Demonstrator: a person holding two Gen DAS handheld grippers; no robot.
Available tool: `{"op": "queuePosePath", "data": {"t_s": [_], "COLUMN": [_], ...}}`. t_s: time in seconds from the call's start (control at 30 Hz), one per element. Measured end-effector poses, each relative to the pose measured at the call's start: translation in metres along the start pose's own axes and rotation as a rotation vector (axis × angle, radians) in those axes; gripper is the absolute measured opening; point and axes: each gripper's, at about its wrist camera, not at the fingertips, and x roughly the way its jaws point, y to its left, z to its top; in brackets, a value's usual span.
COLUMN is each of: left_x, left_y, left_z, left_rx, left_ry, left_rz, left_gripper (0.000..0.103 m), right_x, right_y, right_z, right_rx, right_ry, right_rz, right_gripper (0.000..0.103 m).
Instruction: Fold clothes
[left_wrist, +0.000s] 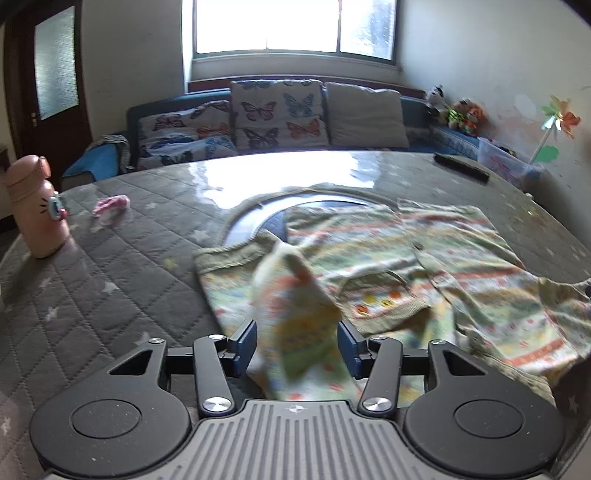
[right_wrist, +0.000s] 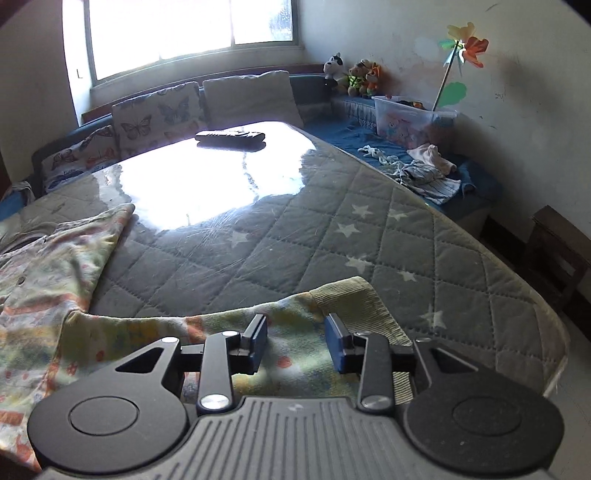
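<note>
Striped pastel baby cardigan (left_wrist: 424, 266) lies spread on grey quilted star-print table cover (right_wrist: 332, 236), mid-fold maybe.
Left gripper (left_wrist: 297, 345) fingers apart around a blurred, raised sleeve; right gripper (right_wrist: 295, 341) likewise parted over the ribbed cuff.

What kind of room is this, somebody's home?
Most likely a family living room with a child: a sofa with butterfly cushions under the window, stuffed toys along the wall, and a small patterned garment spread on a quilt-covered table.
</note>
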Motion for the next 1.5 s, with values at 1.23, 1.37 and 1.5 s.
{"op": "queuePosePath", "data": {"t_s": [1.23,1.37,1.5], "left_x": [0.079,0.04,0.008], "left_y": [0.065,0.081,0.099], "left_z": [0.033,0.018,-0.003], "left_rx": [-0.092,-0.158,-0.232], "left_ry": [-0.037,-0.056,-0.055], "left_rz": [0.273,0.376,0.456], "left_gripper": [0.007,0.007,0.006], "right_x": [0.023,0.022,0.021], "right_y": [0.004,0.005,0.007], "right_z": [0.015,0.014,0.011], "right_rx": [-0.029,-0.028,-0.025], "right_ry": [-0.024,-0.026,-0.026], "right_rz": [-0.007,-0.006,-0.006], "right_gripper": [0.062,0.065,0.067]}}
